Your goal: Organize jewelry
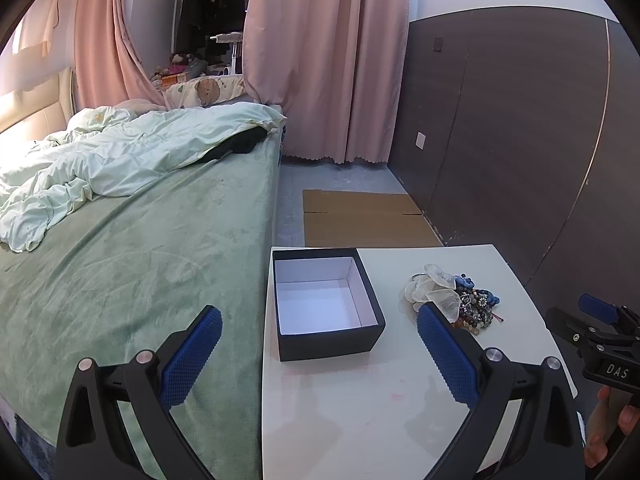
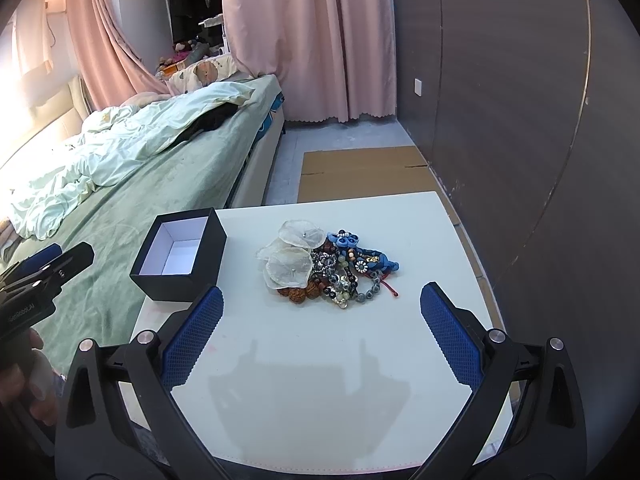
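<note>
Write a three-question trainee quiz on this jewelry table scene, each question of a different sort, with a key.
1. True or false: the open black cardboard box with white lining already holds jewelry.
2. Multiple choice: the tangled heap of beaded bracelets and translucent shell-like discs lies A) on the white table, B) on the green bed, C) in the box.
3. Fill in: both the left gripper and the right gripper are ___.

Key: 1 false, the box is empty; 2 A; 3 open.

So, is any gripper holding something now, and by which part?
Nothing is held: left gripper and right gripper are open, the tangled bead jewelry pile lies untouched.
</note>
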The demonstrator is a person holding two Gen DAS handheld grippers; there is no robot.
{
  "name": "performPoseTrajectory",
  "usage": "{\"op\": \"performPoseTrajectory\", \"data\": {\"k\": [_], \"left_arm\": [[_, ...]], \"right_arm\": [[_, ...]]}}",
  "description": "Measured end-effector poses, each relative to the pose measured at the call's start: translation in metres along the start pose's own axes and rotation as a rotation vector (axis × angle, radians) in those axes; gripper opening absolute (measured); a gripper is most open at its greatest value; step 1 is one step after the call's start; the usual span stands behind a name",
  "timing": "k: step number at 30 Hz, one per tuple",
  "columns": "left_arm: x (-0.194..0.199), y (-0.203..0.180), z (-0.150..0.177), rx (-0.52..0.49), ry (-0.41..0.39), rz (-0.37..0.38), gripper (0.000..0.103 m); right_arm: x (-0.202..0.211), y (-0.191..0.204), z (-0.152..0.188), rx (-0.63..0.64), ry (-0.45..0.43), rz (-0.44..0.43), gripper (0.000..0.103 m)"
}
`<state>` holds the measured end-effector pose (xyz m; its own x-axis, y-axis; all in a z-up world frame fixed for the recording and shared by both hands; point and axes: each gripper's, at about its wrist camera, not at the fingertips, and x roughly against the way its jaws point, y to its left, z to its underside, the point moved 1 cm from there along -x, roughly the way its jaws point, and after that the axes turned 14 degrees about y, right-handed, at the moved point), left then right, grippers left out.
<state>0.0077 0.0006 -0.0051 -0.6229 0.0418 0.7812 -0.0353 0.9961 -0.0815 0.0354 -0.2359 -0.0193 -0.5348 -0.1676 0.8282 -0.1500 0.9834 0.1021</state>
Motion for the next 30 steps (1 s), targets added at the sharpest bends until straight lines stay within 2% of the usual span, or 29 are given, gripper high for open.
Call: {"op": "performPoseTrajectory", "data": {"k": [11, 21, 28, 30], "left_arm": [[0.001, -0.009, -0.006, 0.033, -0.023, 0.039, 0.095], [-0.011, -0.028, -0.013, 0.045, -0.025, 0.107, 0.095], [-0.036, -0.053, -0.019, 0.026, 0.009, 0.172, 0.082], [-0.043, -0.061, -0.020, 0.007, 0.022, 0.178, 0.078]], "right_arm": [[0.006, -0.010, -0.002, -0.033, -0.022, -0.018, 0.099], [0.008, -0.034, -0.010, -0.103, -0.030, -0.099, 0.099], [-0.001, -0.060, -0.020, -0.185, -0.018, -0.144, 0.098], [-0.007, -0.068, -0.023, -0.210, -0.010, -0.156, 0.094]]}}
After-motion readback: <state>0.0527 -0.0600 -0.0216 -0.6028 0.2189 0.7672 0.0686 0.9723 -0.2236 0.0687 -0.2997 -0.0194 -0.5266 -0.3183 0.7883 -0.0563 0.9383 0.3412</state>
